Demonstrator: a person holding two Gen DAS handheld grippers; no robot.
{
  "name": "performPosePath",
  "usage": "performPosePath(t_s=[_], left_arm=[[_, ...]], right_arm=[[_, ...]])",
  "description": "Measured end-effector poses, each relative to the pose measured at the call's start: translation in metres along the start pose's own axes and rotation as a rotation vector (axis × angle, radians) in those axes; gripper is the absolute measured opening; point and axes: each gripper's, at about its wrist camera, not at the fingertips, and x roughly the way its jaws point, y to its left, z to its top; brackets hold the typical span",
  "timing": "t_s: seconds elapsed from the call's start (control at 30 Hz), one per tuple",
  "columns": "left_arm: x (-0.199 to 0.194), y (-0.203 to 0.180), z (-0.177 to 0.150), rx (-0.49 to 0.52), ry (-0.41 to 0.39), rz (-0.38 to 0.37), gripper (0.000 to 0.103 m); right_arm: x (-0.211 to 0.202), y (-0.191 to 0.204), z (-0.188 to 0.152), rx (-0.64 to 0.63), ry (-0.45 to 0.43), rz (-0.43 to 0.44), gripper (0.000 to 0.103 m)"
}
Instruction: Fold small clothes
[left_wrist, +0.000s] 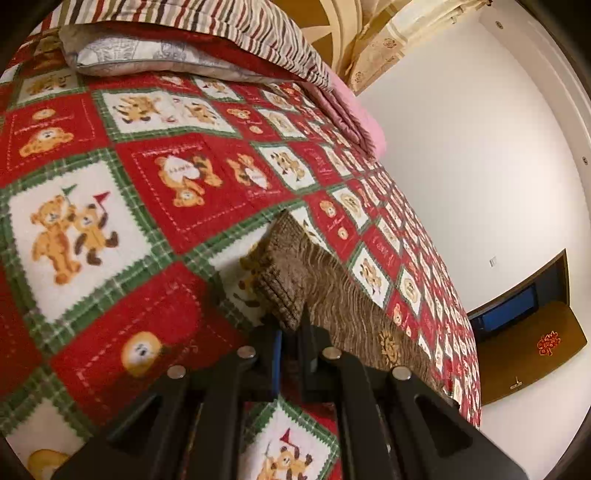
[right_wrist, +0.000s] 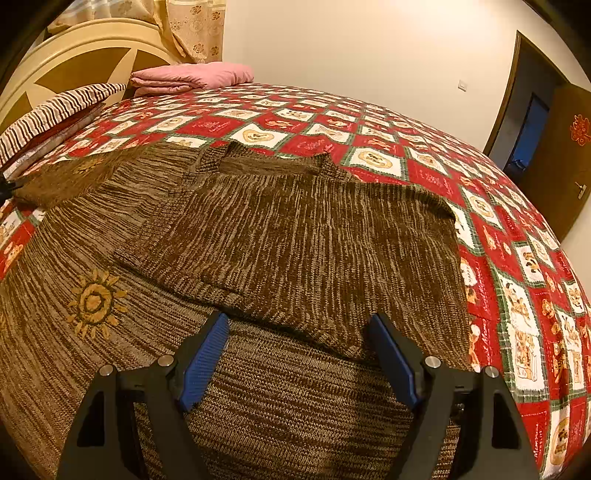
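Brown knit sweater (right_wrist: 295, 229) cut off below; left hand-held gripper (left_wrist: 291, 332) hides pinched cuff (left_wrist: 280, 288).

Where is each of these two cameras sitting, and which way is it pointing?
Left wrist: on the left gripper, looking along the bear blanket toward pillows; fingers closed on the brown sweater cuff.
Right wrist: on the right gripper, low above the sweater, facing the headboard; blue-padded fingers spread apart.
Shared: sweater, blanket, pink bedding, door.
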Motion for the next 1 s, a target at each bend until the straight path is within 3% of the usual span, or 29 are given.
performPosePath(t_s=[0.1, 0.2, 0.4, 0.5, 0.6, 0.8, 1.0], left_arm=[[0.002, 0.003, 0.000, -0.013, 0.032, 0.017, 0.006], [0.003, -0.002, 0.001, -0.011, 0.023, 0.026, 0.006], [-0.016, -0.060, 0.004, 0.106, -0.061, -0.004, 0.006], [-0.025, -0.093, 0.004, 0.152, -0.093, -0.024, 0.006], [-0.031, -0.130, -0.001, 0.205, -0.112, -0.049, 0.006], [-0.036, -0.209, -0.032, 0.367, -0.150, -0.084, 0.006], [-0.019, -0.268, -0.094, 0.485, -0.118, -0.132, 0.006]], right_arm=[[-0.017, -0.017, 0.001, 0.079, -0.041, 0.090, 0.079], [-0.040, -0.037, -0.004, 0.163, -0.071, 0.107, 0.079], [-0.046, -0.065, -0.033, 0.188, -0.015, 0.001, 0.079], [-0.040, -0.083, -0.049, 0.280, -0.002, 0.035, 0.079], [-0.047, -0.097, -0.055, 0.360, -0.057, 0.063, 0.079], [-0.049, -0.105, -0.063, 0.430, -0.089, 0.107, 0.080], [-0.051, -0.118, -0.072, 0.510, -0.136, 0.188, 0.080]])
